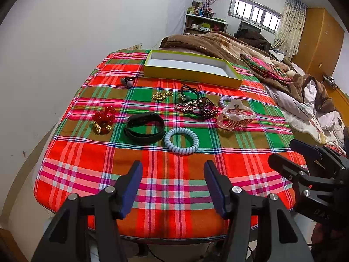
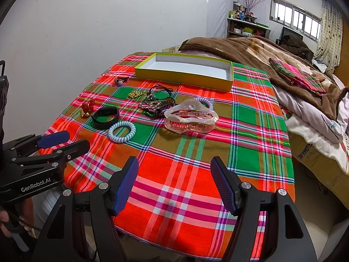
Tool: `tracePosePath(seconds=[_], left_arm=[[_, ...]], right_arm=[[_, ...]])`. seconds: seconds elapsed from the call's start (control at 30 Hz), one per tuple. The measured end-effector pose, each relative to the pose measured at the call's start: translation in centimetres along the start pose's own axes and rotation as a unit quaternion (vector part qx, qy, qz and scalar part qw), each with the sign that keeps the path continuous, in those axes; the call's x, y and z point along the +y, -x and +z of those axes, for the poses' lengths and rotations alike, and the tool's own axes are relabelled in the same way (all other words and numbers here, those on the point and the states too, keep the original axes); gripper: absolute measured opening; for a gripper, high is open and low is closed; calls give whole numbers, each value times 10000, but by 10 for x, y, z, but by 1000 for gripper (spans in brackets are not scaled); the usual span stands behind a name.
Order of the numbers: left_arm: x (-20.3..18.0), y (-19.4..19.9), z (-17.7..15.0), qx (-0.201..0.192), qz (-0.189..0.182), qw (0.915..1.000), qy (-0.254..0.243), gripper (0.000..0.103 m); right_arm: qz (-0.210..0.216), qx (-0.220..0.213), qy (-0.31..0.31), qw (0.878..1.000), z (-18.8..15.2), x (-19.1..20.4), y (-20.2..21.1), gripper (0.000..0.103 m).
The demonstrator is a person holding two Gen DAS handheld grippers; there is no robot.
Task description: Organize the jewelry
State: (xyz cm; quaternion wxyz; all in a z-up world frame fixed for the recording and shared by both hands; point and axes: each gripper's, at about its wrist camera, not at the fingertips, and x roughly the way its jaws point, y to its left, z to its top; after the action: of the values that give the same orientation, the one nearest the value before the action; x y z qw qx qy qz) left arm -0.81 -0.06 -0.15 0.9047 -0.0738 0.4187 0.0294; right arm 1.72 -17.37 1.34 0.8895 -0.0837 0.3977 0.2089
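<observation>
I'm seeing both grippers hanging wide open over the near strip of the plaid cloth (image 1: 174,187), which is lying bare, so there's free room there. Left gripper (image 1: 173,185) is facing the coil hair tie (image 1: 181,140) and the black band (image 1: 145,127) just beside it. Right gripper (image 2: 174,185) is looking at open cloth up to the big hair claw (image 2: 190,118). The tangle of bracelets (image 1: 196,108) is crowding the middle. The tray (image 1: 192,67) is sitting behind the clutter, its inside bare. The wall is closing off the left, and bedding (image 2: 305,100) is bounding the right edge.
</observation>
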Motion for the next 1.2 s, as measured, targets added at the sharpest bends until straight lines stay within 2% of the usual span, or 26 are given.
tracePosePath(seconds=[0.37, 0.6, 0.87, 1.13, 1.2], left_arm=[[16, -7, -2, -42, 90, 9998, 187, 60], [36, -12, 4, -144, 291, 9988, 376, 60], [62, -32, 19, -65, 252, 9973, 682, 60], [68, -65, 27, 208, 273, 9961, 819, 58], [68, -70, 28, 245, 274, 9959, 827, 57]], right_arm=[[193, -66, -2, 9998, 3, -8, -6, 69], [139, -64, -170, 9997, 12, -28, -18, 69], [205, -112, -398, 9989, 31, -54, -35, 69], [377, 267, -563, 9973, 48, -74, -72, 69], [415, 354, -545, 9970, 53, -77, -81, 65]])
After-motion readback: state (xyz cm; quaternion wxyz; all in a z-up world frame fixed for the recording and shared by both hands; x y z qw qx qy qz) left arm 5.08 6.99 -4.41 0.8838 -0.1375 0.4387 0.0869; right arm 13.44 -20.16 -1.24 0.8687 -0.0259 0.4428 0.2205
